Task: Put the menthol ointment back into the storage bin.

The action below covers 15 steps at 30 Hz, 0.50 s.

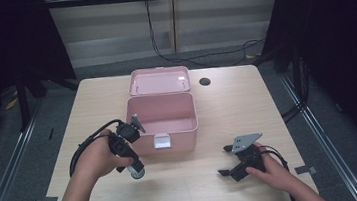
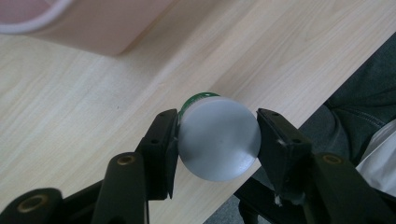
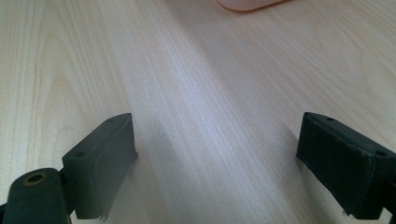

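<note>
**A:** You've got the left gripper [image 1: 134, 169] clamped on the small bottle [image 1: 136, 173] there, one jaw pad on each side of its body. In the left gripper view the white cap [image 2: 218, 139] points straight back at the camera, with a thin band of green [image 2: 195, 98] peeking out behind it.

**B:** So its long axis runs along the jaws, pointing down toward the table [image 1: 247, 103], not lying across them?

**A:** Right, that's how it reads. From the high view the bottle hangs just over the wood, near your front edge (whether it's fully clear of the surface I can't tell from up there).

**B:** And the pink box [image 1: 162, 122]?

**A:** That's the relation to watch. It sits just beyond and to the right of your left gripper, near wall and white latch [image 1: 161, 141] facing you, lid [image 1: 159, 80] thrown back behind it. The opening is up and away from the bottle, so I'd judge you need height first, then a short carry forward and right over the rim.

**B:** Your right hand?

**A:** The right gripper [image 1: 226, 172] rests on the table well off to the right, jaws spread wide with nothing but bare wood between them. Your left is far nearer the box, so it's the left's job.
</note>
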Tool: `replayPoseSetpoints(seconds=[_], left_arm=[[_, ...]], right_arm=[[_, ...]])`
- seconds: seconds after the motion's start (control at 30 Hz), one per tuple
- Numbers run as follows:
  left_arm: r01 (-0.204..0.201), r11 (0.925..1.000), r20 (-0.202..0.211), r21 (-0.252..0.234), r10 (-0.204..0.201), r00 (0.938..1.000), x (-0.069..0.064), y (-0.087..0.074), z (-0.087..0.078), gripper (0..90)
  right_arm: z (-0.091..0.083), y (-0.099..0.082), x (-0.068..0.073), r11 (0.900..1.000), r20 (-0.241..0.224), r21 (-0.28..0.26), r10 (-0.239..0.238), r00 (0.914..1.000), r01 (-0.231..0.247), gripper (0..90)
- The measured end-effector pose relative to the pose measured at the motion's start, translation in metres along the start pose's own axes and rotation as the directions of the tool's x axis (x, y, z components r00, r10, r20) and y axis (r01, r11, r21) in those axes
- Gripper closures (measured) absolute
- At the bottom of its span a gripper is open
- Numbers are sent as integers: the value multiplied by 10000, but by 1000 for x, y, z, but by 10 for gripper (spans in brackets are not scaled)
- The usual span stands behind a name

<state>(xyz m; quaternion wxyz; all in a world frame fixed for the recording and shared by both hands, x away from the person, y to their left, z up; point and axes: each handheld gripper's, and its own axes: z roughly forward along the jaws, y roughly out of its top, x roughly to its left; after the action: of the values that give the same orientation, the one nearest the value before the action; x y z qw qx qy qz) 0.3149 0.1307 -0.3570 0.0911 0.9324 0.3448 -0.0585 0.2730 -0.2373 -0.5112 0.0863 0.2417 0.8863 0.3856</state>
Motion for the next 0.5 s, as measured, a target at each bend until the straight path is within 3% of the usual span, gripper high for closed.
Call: replayPoseSetpoints(seconds=[0.3, 0.5], left_arm=[[368, 9993, -58, 48, -368, 9993, 2, 8, -20, 502], [345, 9994, -143, 47, -345, 9993, 3, 14, -36, 502]], right_arm=[[0, 0, 0, 10000, 4, 0, 2, 10000, -2, 109], [0, 0, 0, 10000, -2, 16, -7, 10000, 7, 109]])
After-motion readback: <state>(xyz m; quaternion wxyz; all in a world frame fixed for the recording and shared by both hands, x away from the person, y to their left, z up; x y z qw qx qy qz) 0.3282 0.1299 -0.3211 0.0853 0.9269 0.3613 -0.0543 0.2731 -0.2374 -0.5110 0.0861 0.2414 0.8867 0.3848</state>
